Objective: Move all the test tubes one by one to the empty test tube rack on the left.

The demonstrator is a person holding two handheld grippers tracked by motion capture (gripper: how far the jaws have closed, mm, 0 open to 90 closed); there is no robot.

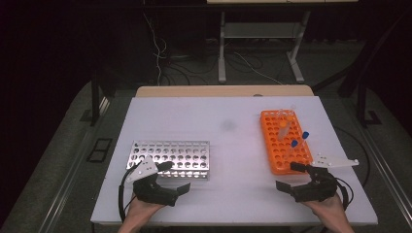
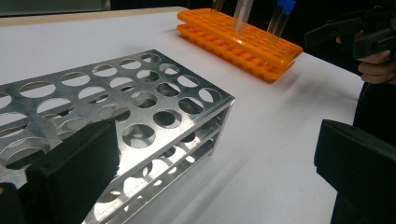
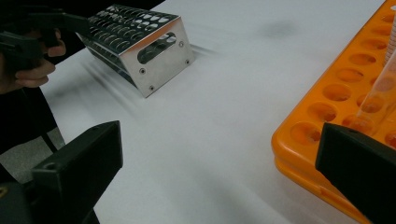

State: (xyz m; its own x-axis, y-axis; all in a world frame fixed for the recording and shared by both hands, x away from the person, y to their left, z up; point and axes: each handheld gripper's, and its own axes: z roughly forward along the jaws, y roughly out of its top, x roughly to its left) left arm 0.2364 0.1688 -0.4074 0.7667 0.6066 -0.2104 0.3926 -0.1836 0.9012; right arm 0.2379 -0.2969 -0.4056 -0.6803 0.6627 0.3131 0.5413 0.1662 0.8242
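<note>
A shiny metal tube rack [image 1: 170,158] with empty holes lies left of centre on the white table. At the right stands an orange rack [image 1: 284,141] holding a few clear tubes, two with blue caps [image 1: 305,136]. My left gripper [image 1: 174,177] is open at the metal rack's near right corner; in the left gripper view its left jaw overlaps the metal rack [image 2: 116,98]. My right gripper [image 1: 290,176] is open just in front of the orange rack's near end. In the right gripper view the orange rack [image 3: 355,93] and a clear tube [image 3: 378,98] sit by the right jaw.
The white table [image 1: 228,194] has bare surface between the two racks and along its far side. A wooden edge [image 1: 223,91] runs behind it. Beyond are a dark floor, cables and a stand's legs [image 1: 222,58].
</note>
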